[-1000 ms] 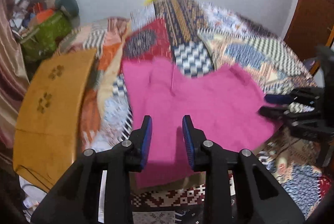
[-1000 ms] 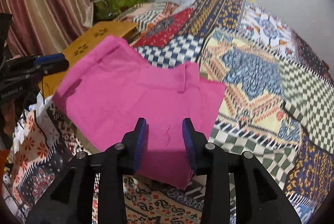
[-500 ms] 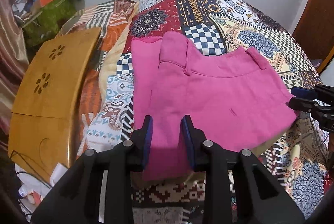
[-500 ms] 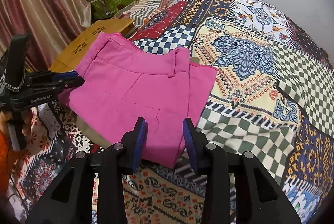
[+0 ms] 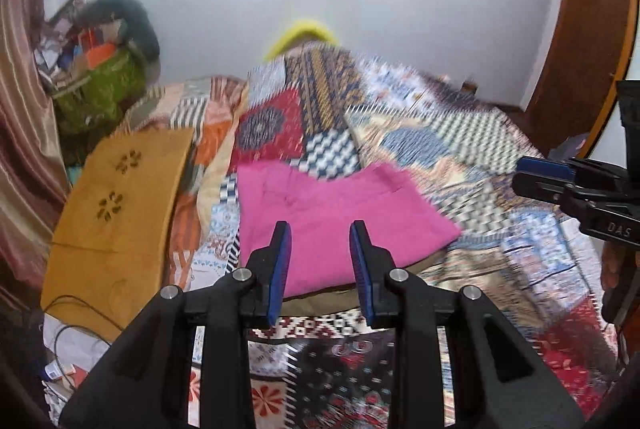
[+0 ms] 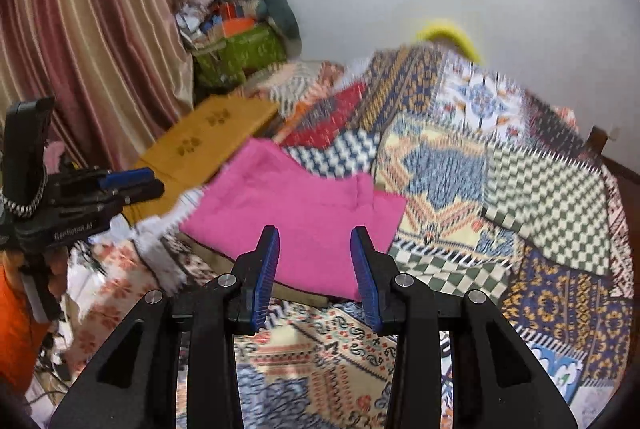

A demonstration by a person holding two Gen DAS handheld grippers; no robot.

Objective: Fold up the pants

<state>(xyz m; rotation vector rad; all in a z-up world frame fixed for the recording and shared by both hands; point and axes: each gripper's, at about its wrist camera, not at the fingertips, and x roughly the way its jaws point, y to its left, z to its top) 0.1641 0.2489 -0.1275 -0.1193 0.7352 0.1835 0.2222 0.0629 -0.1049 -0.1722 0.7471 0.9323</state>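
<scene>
The pink pants [image 5: 332, 221] lie folded flat near the front edge of the patchwork bed; they also show in the right wrist view [image 6: 296, 213]. My left gripper [image 5: 320, 261] is open and empty, raised in front of the pants. My right gripper [image 6: 314, 265] is open and empty, also held back from the pants. The right gripper shows at the right edge of the left wrist view [image 5: 576, 189]. The left gripper shows at the left edge of the right wrist view [image 6: 92, 197]. Both views are blurred by motion.
A patchwork bedspread [image 5: 460, 157] covers the bed. A wooden lap table [image 5: 120, 205] lies at the bed's left side. A green bag with clutter [image 5: 100, 97] stands in the far left corner by a striped curtain [image 6: 80, 49]. A wooden door [image 5: 580, 49] is at right.
Both grippers have pulled back and lifted away from the pants, so the pants look smaller and farther. The views tilted upward, showing more of the wall. The pants stay folded on the bed.
</scene>
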